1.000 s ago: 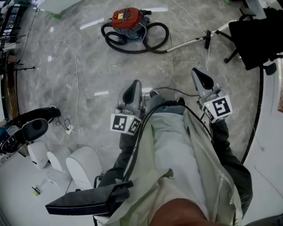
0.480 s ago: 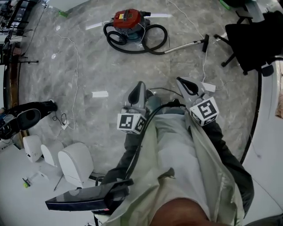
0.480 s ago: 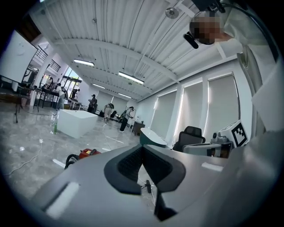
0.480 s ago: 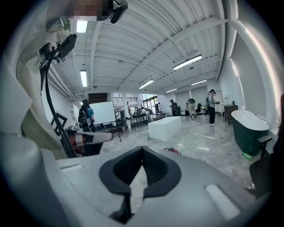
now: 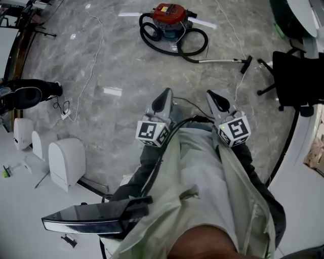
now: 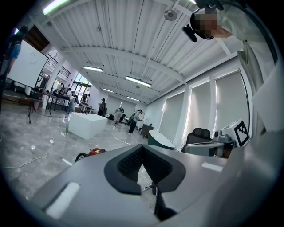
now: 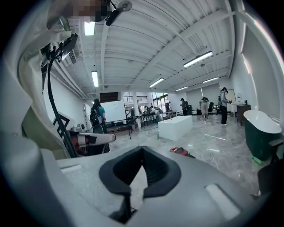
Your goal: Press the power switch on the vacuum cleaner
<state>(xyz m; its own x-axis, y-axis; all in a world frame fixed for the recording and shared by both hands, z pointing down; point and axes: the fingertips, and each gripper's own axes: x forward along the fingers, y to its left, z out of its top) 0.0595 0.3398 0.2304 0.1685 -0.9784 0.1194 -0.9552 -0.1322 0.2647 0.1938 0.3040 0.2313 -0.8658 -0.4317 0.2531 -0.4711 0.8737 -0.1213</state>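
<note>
Mostly a change of view over the last second: the grey marble floor [image 5: 116,60] has slid across the head view, and the black office chair [image 5: 298,76] now sits at the right edge instead of the upper right. I read that as the person turning, not the things moving

Vacuum cleaner [image 5: 171,14]: red body, now at top centre of the head view, slightly right of where it was before, about the same apparent size. Its black hose [image 5: 174,43] lies coiled around it, and the wand [image 5: 223,60] runs off to the right. Also seen small at mid-left of the left gripper view [image 6: 94,152] and just right of centre in the right gripper view [image 7: 179,151]

Left gripper [image 5: 164,96] and right gripper [image 5: 212,96]: held at lower centre in front of the body. The right one has drawn in nearer the left. Both are well apart from the vacuum

Jaws: each pair is together at the tips with nothing between them

Judgement: still the approach. The vacuum is better centred, but the gap is not closed and the switch is not yet within reach
</note>
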